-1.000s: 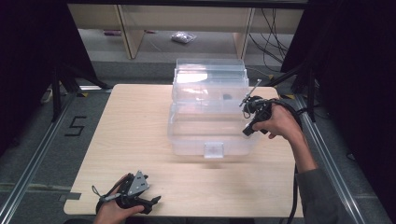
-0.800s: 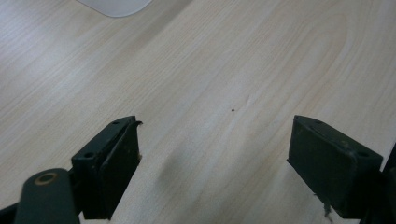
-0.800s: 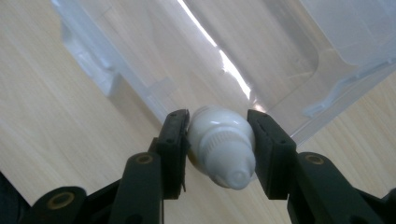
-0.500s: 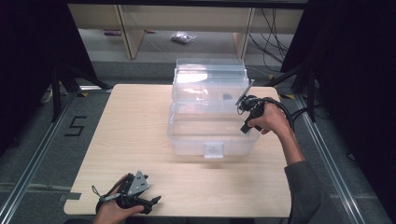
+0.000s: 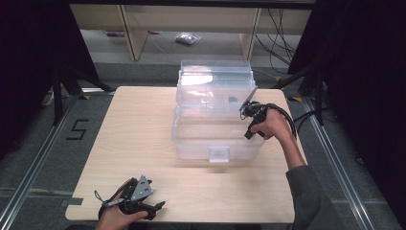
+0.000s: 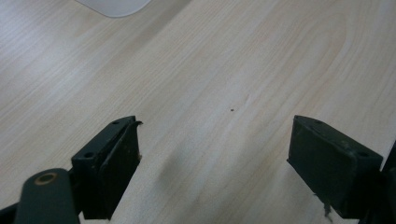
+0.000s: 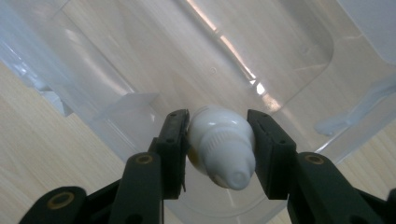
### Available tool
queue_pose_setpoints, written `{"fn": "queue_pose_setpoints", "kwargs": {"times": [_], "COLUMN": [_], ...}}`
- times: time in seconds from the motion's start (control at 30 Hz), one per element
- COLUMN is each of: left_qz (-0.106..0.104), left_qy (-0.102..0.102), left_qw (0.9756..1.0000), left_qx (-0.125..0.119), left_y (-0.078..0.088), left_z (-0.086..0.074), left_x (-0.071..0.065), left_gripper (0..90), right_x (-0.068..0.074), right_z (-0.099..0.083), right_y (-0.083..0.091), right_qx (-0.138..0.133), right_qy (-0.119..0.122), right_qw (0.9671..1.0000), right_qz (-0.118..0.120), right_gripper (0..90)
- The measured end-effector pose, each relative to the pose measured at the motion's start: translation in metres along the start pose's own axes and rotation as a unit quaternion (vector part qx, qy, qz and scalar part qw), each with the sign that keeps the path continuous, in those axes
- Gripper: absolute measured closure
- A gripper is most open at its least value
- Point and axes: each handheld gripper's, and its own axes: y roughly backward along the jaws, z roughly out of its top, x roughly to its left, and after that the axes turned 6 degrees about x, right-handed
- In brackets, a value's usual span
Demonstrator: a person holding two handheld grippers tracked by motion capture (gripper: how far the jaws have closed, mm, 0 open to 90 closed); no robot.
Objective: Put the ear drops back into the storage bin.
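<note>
Pale woodgrain table [image 5: 139, 134]; clear plastic bin [image 5: 215, 129]; white ribbed-cap bottle [image 7: 222, 151].

one clear plastic box [image 5: 215, 136], one white bottle [image 7: 219, 144], two tongs [image 5: 160, 205] [image 7: 218, 154], one wooden table [image 5: 139, 139]

Setting: lab or test bay for recorded handling work, not a home. Evidence: light wood-grain table [image 5: 143, 143] standing alone on grey carpet floor [image 5: 43, 158]; metal floor rails [image 5: 28, 191] running along left and right of the table; black tape mark shaped like the numeral 5 [image 5: 76, 129] on the floor at left; black curtains [image 5: 33, 52] closing both sides; loose black cables [image 5: 280, 28] hanging at far right; bare pale wooden shelving [image 5: 129, 28] at the far side, a small plastic bag [image 5: 186, 38] lying beneath it
</note>
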Motion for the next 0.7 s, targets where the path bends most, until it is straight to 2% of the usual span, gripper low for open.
{"fn": "queue_pose_setpoints", "kwargs": {"times": [0.03,0.1,0.13,0.2,0.23,0.27,0.3,0.33,0.37,0.47,0.5,0.53,0.6,0.63,0.67,0.7], "left_qz": [0.004,0.003,0.002,0.001,0.005,0.005,0.000,0.006,0.007,0.000,0.000,0.000,-0.001,-0.001,0.000,-0.001], "left_qy": [-0.011,-0.006,-0.011,-0.012,-0.015,-0.023,-0.014,-0.016,-0.016,-0.007,-0.008,-0.008,-0.006,-0.006,-0.013,-0.007], "left_qw": [0.9999,1.0000,0.9999,0.9999,0.9998,0.9996,0.9999,0.9998,0.9998,1.0000,1.0000,1.0000,1.0000,1.0000,0.9999,1.0000], "left_qx": [0.010,0.006,0.010,0.005,0.007,0.014,0.007,0.008,0.008,0.000,0.000,0.000,-0.002,-0.001,0.004,-0.001], "left_y": [0.001,0.001,0.001,0.001,0.000,0.002,0.001,0.000,0.001,0.000,0.000,0.000,0.000,0.000,0.001,0.000], "left_z": [0.000,0.000,0.000,0.000,0.000,0.001,0.000,0.000,0.000,0.000,0.000,0.000,0.000,0.000,0.000,0.000], "left_x": [0.002,0.001,0.002,0.001,0.002,0.003,0.002,0.002,0.002,0.001,0.001,0.001,0.000,0.000,0.001,0.001], "left_gripper": [15.9,16.0,16.0,16.0,16.0,16.0,16.0,16.0,16.0,15.9,16.0,16.0,15.9,16.0,15.9,16.0], "right_x": [0.000,-0.002,-0.002,-0.004,-0.002,-0.002,-0.002,-0.005,-0.002,-0.003,-0.005,-0.002,-0.002,-0.005,-0.003,-0.002], "right_z": [0.001,0.001,0.001,0.003,0.004,0.004,0.005,0.005,0.006,0.008,0.008,0.009,0.011,0.010,0.012,0.012], "right_y": [0.000,-0.005,-0.006,-0.009,-0.010,-0.011,-0.013,-0.016,-0.017,-0.020,-0.022,-0.021,-0.023,-0.026,-0.026,-0.027], "right_qx": [0.005,0.004,0.007,0.008,0.012,0.016,0.014,0.011,0.021,0.030,0.023,0.032,0.032,0.027,0.034,0.034], "right_qy": [-0.006,-0.006,-0.012,-0.004,-0.022,-0.022,-0.023,-0.010,-0.028,-0.030,-0.019,-0.032,-0.035,-0.018,-0.030,-0.036], "right_qw": [1.0000,1.0000,0.9999,1.0000,0.9997,0.9996,0.9996,0.9999,0.9994,0.9991,0.9996,0.9990,0.9989,0.9995,0.9990,0.9987], "right_qz": [0.004,-0.001,0.000,0.000,0.004,0.001,0.003,0.000,0.003,0.001,-0.001,-0.001,0.003,0.002,0.000,0.005], "right_gripper": [60.1,60.1,60.1,60.1,60.1,60.1,60.1,60.0,60.1,60.1,60.1,60.1,60.1,60.1,60.0,60.1]}}
